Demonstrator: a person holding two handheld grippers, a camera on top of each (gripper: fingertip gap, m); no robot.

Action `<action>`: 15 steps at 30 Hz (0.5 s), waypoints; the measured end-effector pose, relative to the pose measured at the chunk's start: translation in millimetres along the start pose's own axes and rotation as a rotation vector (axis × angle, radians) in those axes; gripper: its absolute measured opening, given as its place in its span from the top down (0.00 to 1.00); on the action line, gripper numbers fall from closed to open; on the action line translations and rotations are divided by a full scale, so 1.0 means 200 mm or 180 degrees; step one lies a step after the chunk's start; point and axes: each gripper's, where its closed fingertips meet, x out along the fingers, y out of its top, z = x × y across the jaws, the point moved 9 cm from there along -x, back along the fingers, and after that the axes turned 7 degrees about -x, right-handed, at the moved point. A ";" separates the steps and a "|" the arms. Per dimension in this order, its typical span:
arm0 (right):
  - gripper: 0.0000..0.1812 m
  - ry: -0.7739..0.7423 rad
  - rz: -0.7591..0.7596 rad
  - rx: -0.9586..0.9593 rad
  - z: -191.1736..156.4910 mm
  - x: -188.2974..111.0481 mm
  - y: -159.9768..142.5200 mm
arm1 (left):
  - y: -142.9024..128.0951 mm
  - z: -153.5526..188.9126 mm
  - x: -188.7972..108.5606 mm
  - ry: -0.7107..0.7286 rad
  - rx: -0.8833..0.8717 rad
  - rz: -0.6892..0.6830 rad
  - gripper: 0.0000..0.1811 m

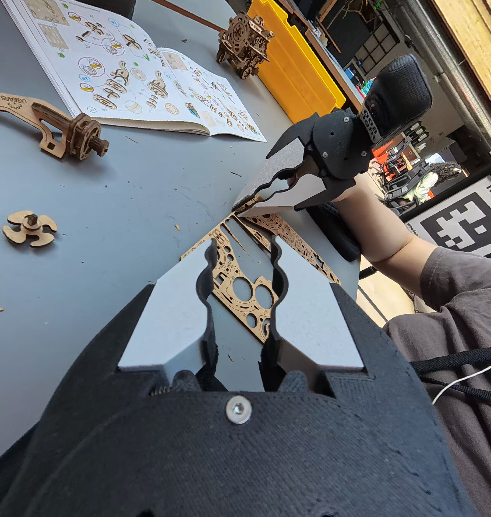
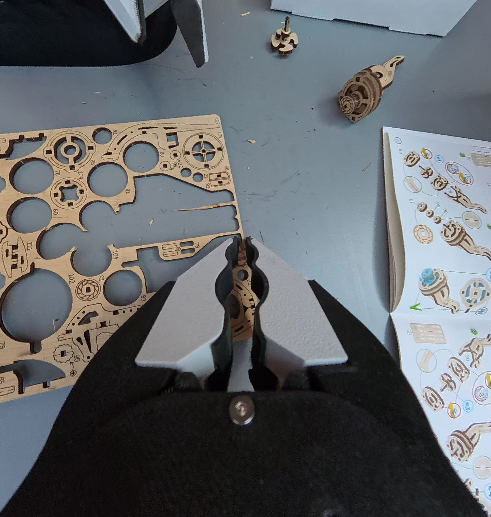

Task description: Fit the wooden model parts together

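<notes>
A laser-cut wooden parts sheet (image 2: 71, 195) lies flat on the grey table; it also shows in the left wrist view (image 1: 238, 288). My right gripper (image 2: 242, 240) is shut to a thin slit, with its tips down on the sheet's right edge; it also shows in the left wrist view (image 1: 236, 213). I cannot tell if a piece is pinched. My left gripper (image 1: 242, 243) is open and empty, hovering over the sheet's near end. A propeller-shaped part with a peg (image 1: 29, 228) and a round hub assembly on a wooden arm (image 1: 76, 134) lie apart on the table.
An open instruction booklet (image 1: 126, 70) lies at the far side, beside my right gripper (image 2: 448, 251). A finished wooden model (image 1: 244, 42) stands near yellow bins (image 1: 294, 70). A white box (image 2: 364, 14) sits beyond. A person's arm (image 1: 392, 237) crosses the table edge.
</notes>
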 end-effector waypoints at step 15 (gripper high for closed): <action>0.90 -0.0653 0.0479 0.0036 0.04 -0.10 0.03 | -0.25 -0.23 -1.41 0.3705 -0.0113 0.0512 0.79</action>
